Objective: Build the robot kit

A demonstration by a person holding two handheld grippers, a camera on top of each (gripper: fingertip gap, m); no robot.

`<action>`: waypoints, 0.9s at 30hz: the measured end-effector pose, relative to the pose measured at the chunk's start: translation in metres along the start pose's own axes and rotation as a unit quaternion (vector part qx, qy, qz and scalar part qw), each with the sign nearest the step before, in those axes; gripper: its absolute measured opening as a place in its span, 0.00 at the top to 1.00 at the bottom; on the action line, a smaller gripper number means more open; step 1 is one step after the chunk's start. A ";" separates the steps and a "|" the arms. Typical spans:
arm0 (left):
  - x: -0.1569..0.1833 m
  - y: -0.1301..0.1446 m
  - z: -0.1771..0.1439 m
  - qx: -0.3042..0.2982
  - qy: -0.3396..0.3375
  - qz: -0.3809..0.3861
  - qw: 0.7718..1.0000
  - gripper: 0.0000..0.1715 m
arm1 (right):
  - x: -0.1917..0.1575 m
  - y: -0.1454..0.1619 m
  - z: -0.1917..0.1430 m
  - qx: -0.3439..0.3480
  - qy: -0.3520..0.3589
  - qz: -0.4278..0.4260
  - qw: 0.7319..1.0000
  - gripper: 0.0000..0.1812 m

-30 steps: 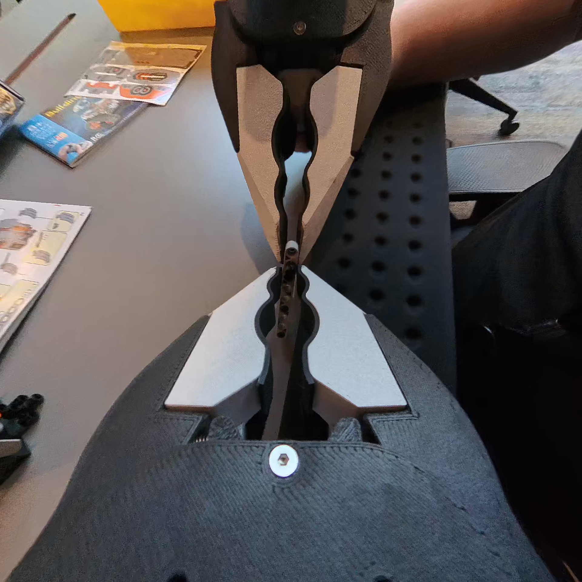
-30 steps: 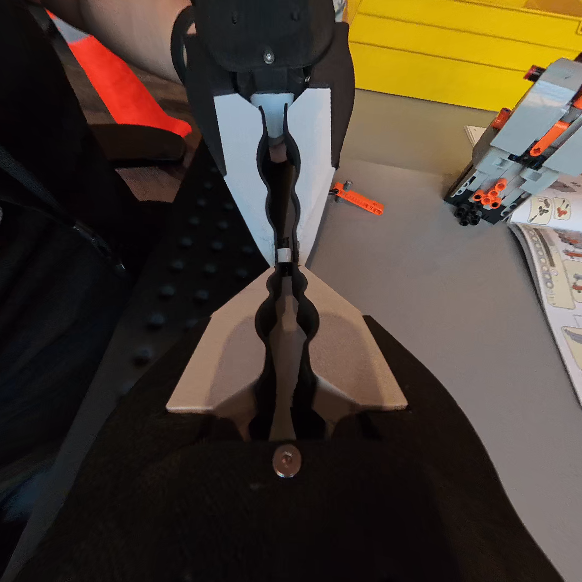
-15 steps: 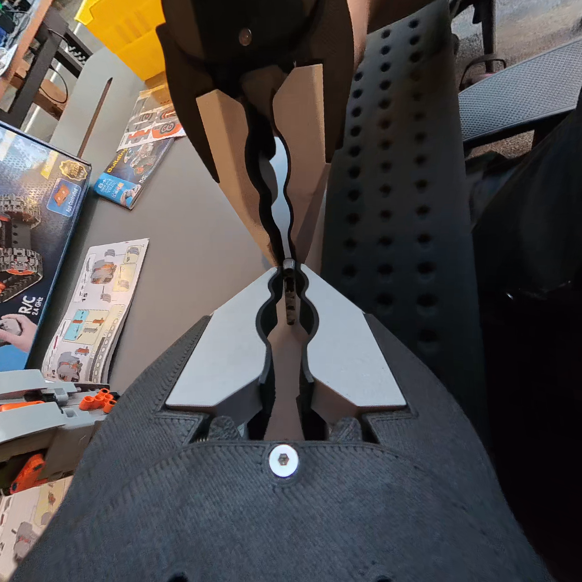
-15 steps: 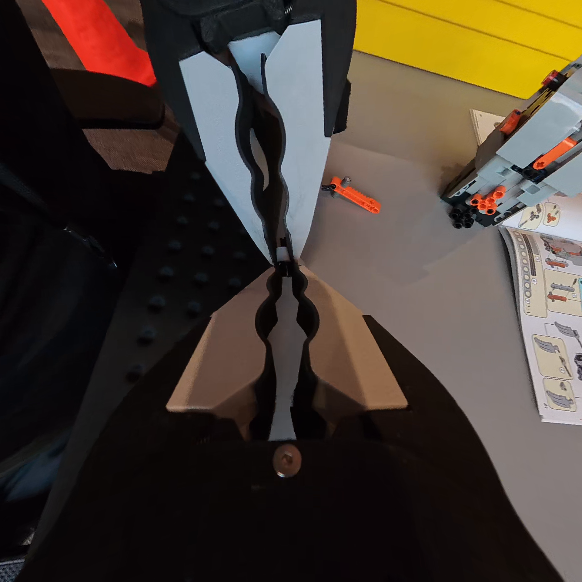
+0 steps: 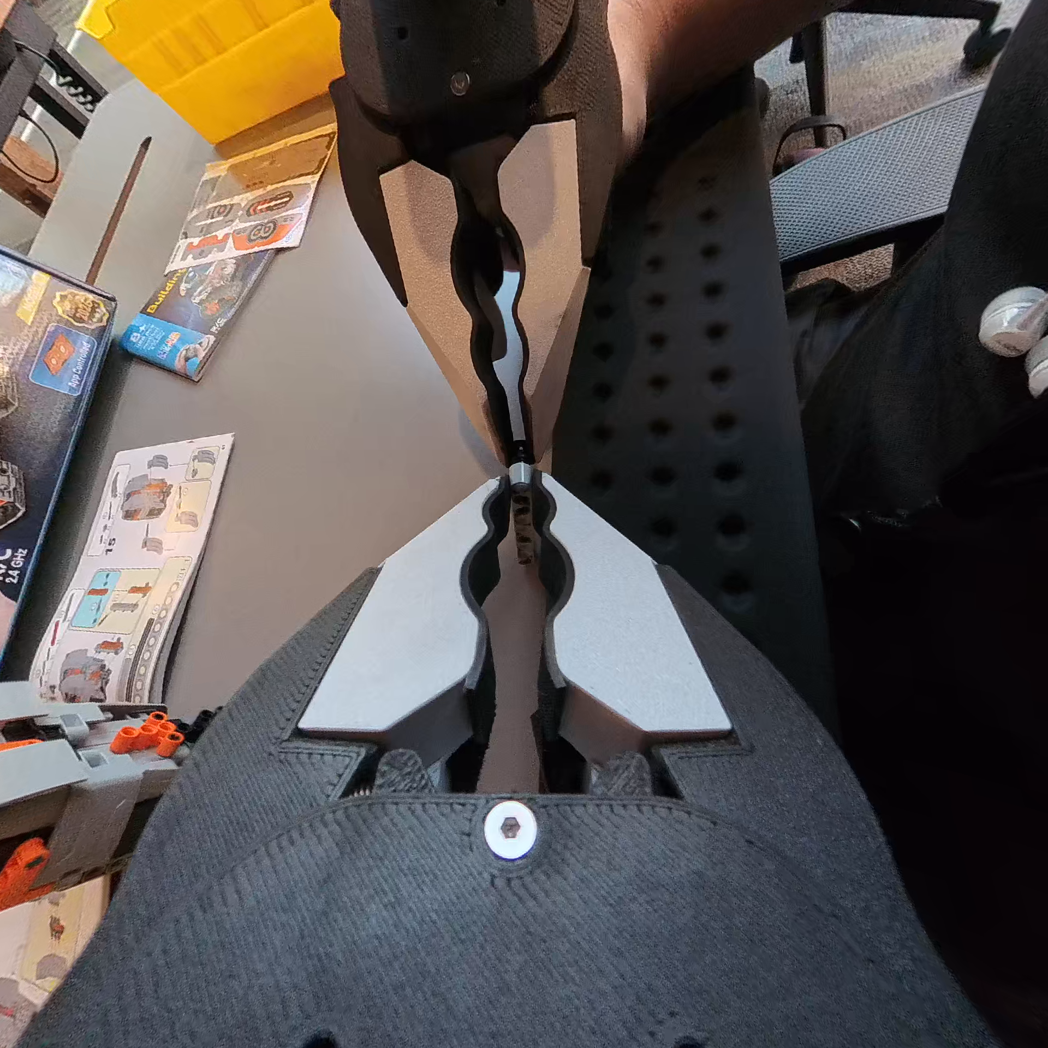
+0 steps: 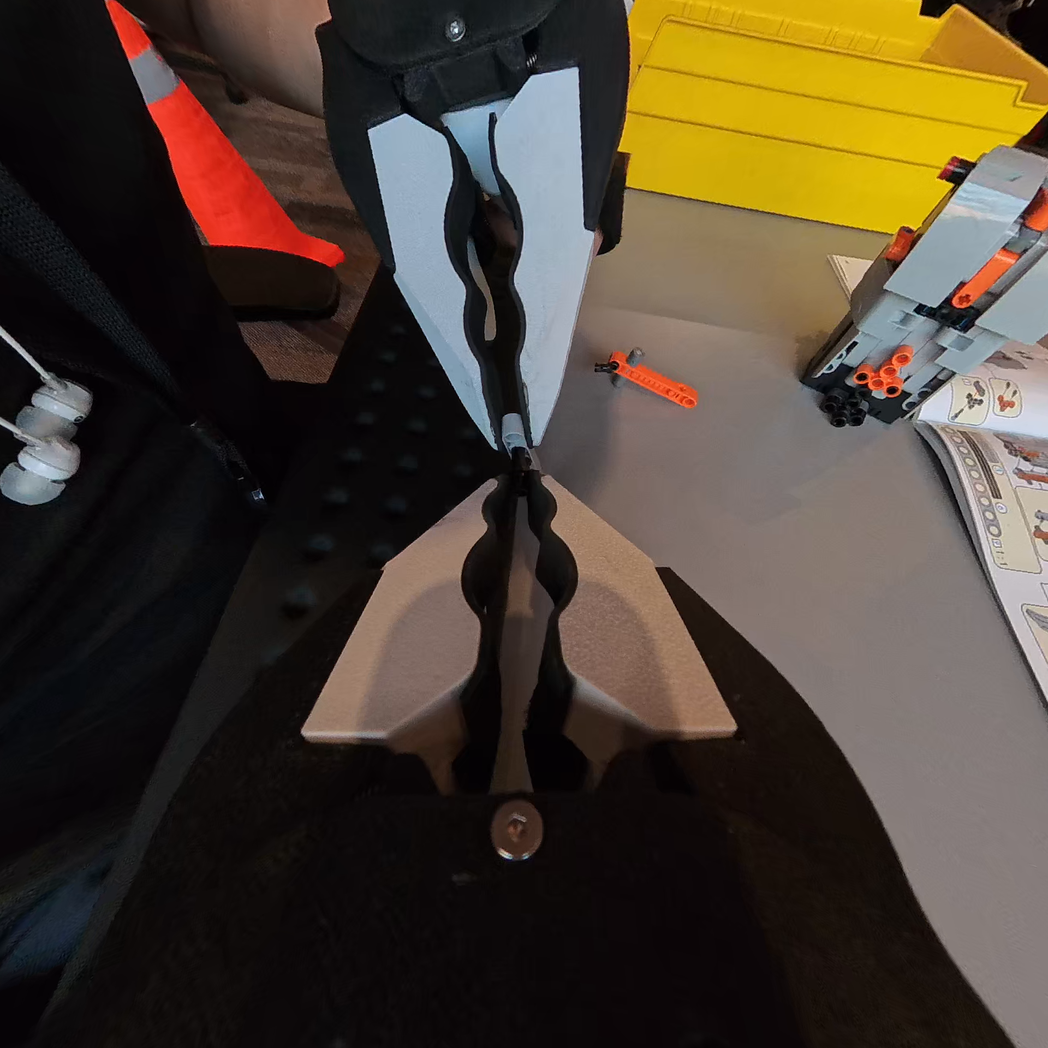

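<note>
My left gripper (image 5: 520,483) is shut on a black beam with holes (image 5: 523,530). A small grey bush (image 5: 519,473) sits at the beam's tip. My right gripper (image 5: 519,451) faces it tip to tip from above. It is shut on a thin black pin (image 5: 520,448) that meets the bush. In the right wrist view my right gripper (image 6: 520,482) pinches the black pin (image 6: 519,460). The left gripper (image 6: 513,441) comes from above with the grey bush (image 6: 512,431) between its tips. Both are held above the edge of the grey table (image 5: 317,431).
A grey and orange brick model (image 6: 953,295), an orange beam (image 6: 652,380) and an open instruction booklet (image 5: 130,567) lie on the table. A yellow bin (image 6: 794,113), a sticker sheet (image 5: 249,215) and a printed box (image 5: 45,397) stand farther off. A black perforated strip (image 5: 680,397) runs along the table edge. An orange cone (image 6: 215,170) stands on the floor. The tips of both grippers are at nearly the same place.
Both grippers stayed shut and tip to tip while they swung together, so the background shifted. A short length of black pin now shows between the bush and the right gripper's tips.
</note>
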State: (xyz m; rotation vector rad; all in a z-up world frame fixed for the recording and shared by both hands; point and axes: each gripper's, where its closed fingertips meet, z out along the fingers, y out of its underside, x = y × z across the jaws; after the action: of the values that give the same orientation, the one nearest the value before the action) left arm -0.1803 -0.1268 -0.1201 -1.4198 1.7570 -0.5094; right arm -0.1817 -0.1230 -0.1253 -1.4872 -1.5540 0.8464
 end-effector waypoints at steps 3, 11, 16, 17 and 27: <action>0.002 -0.002 0.002 -0.004 0.002 0.004 1.000 0.96 | -0.002 0.001 -0.003 -0.010 0.003 -0.013 1.000 0.97; 0.008 -0.006 0.004 -0.010 0.002 0.018 1.000 0.96 | -0.009 0.002 -0.009 -0.009 0.019 -0.032 0.999 0.96; 0.009 -0.008 0.005 -0.010 0.000 0.012 1.000 0.96 | -0.010 0.002 -0.012 -0.003 0.027 -0.037 0.999 0.96; 0.010 -0.009 0.005 -0.008 0.003 0.011 1.000 0.96 | -0.011 0.002 -0.013 -0.005 0.027 -0.038 0.999 0.96; 0.011 -0.010 0.022 0.011 -0.071 0.027 0.997 0.97 | -0.016 -0.006 -0.013 0.015 0.020 -0.028 0.999 0.97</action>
State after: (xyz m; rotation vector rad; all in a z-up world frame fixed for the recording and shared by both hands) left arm -0.1577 -0.1361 -0.1293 -1.3561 1.6669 -0.3880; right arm -0.1729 -0.1397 -0.1160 -1.4241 -1.5394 0.8004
